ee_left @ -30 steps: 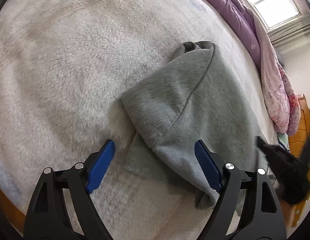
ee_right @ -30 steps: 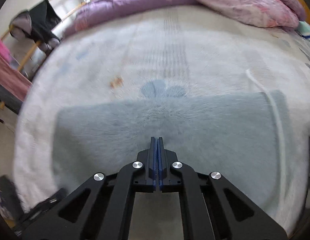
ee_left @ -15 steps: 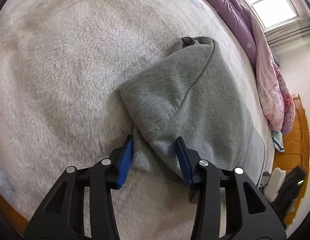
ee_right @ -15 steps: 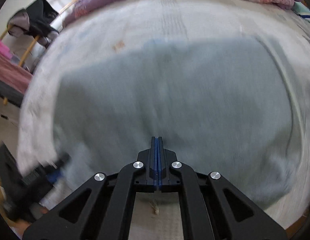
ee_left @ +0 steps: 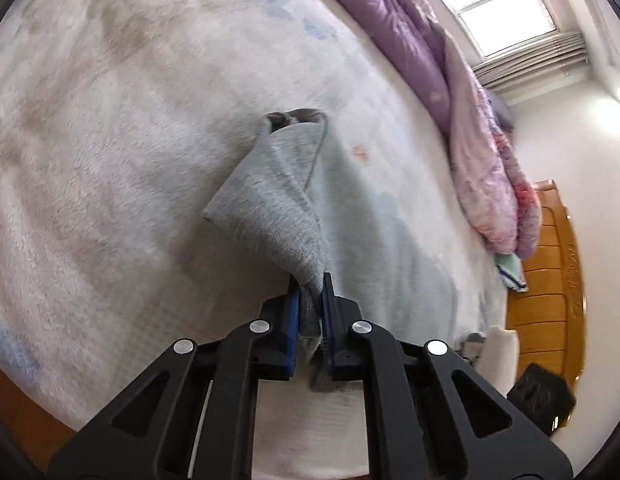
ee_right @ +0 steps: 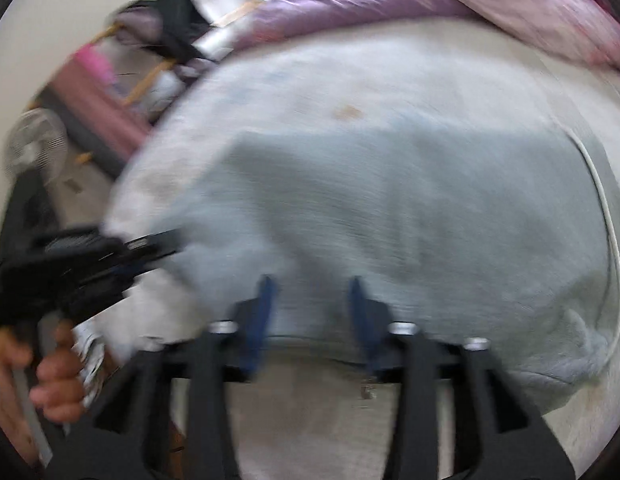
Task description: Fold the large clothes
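A: Starting with the left wrist view: the left gripper [ee_left: 310,293] has its fingers clamped on a bunched corner of the grey sweatshirt [ee_left: 277,208]. The cloth rises from the fingers in a loose drape, while the far end, rolled into a lump, rests on the fleecy white bed [ee_left: 109,140]. A purple and pink quilt [ee_left: 462,92] is heaped along the far edge of the bed, near the window.

B: How will that fabric behave?

A: I'd judge it soft, thick and fairly heavy for cloth. It sags rather than holding a line, so a pinch at a corner or hem, through both layers, seems safest. A grip in the middle would likely only bunch it.

B: What differs from half a second ago in that view?

A: Then the fingers stood apart, straddling the hem while the sweatshirt lay flat. Now they have closed and the corner is raised off the bed.

B: And the right wrist view?

A: It is badly blurred. The right gripper [ee_right: 312,300] has its fingers spread apart, holding nothing, just above the near hem of the sweatshirt, which lies broad across the bed. A white drawstring [ee_right: 606,216] curves along its right side. The left gripper shows at the left, in the person's hand [ee_right: 53,376].

B: The change there?

A: Half a second ago those fingers were pressed shut; now they have opened over the hem.
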